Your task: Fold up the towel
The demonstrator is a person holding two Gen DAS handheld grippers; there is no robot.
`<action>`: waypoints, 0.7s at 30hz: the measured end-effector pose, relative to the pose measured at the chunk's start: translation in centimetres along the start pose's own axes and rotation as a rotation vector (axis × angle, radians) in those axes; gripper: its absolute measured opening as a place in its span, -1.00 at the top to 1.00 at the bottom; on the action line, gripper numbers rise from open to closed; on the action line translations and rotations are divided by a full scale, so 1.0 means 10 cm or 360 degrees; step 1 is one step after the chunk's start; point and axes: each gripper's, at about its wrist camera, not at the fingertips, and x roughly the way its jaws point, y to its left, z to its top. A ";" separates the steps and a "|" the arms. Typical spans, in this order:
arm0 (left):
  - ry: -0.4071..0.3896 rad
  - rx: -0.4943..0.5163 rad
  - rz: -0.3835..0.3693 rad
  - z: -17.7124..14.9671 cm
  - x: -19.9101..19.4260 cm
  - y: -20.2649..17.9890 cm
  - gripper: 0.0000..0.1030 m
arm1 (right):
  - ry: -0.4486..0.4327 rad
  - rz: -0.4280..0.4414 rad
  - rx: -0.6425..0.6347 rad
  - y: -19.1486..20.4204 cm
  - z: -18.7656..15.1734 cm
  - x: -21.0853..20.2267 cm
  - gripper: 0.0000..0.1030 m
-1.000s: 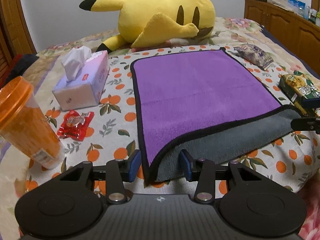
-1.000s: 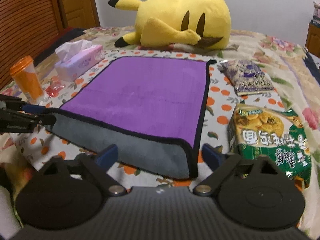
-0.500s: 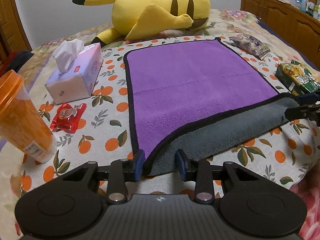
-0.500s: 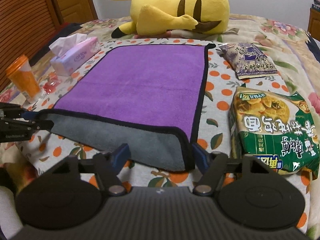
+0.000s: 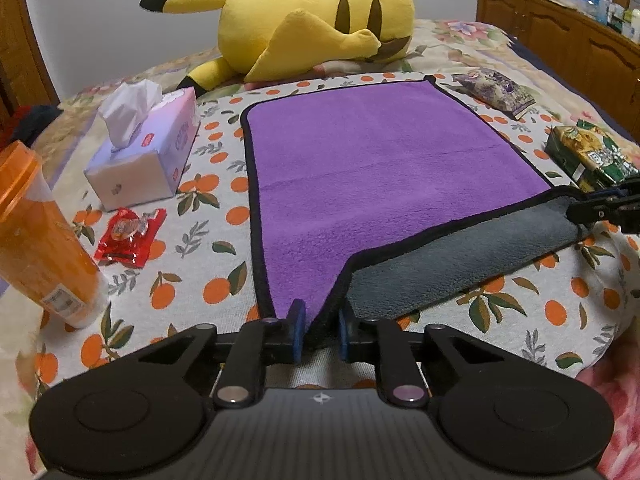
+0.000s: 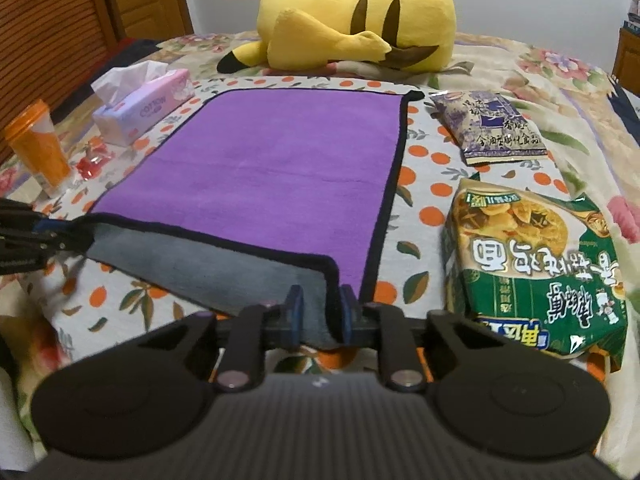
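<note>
A purple towel with black trim and a grey underside lies flat on the orange-print bedspread; it also shows in the right wrist view. Its near edge is turned up, grey side showing. My left gripper is shut on the towel's near left corner. My right gripper is shut on the near right corner. The right gripper shows at the right edge of the left wrist view, and the left gripper at the left edge of the right wrist view.
A yellow plush toy lies beyond the towel. A tissue box, an orange cup and a red wrapper sit to the left. A green snack bag and a purple snack bag sit to the right.
Both grippers have closed from open onto the towel's near corners. The near edge has lifted slightly off the bedspread.
</note>
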 end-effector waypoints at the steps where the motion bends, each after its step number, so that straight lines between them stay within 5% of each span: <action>1: -0.0005 0.0007 0.0003 0.00 0.00 0.00 0.69 | -0.0001 -0.0006 -0.0005 0.00 0.00 0.00 0.73; 5: -0.0025 -0.0005 -0.0001 0.01 -0.03 0.01 0.74 | -0.0026 -0.0022 -0.0023 0.00 0.00 -0.02 0.89; 21: -0.0225 -0.0067 -0.0012 0.16 -0.32 0.03 0.83 | -0.0247 -0.0022 -0.0020 -0.01 0.15 -0.23 0.91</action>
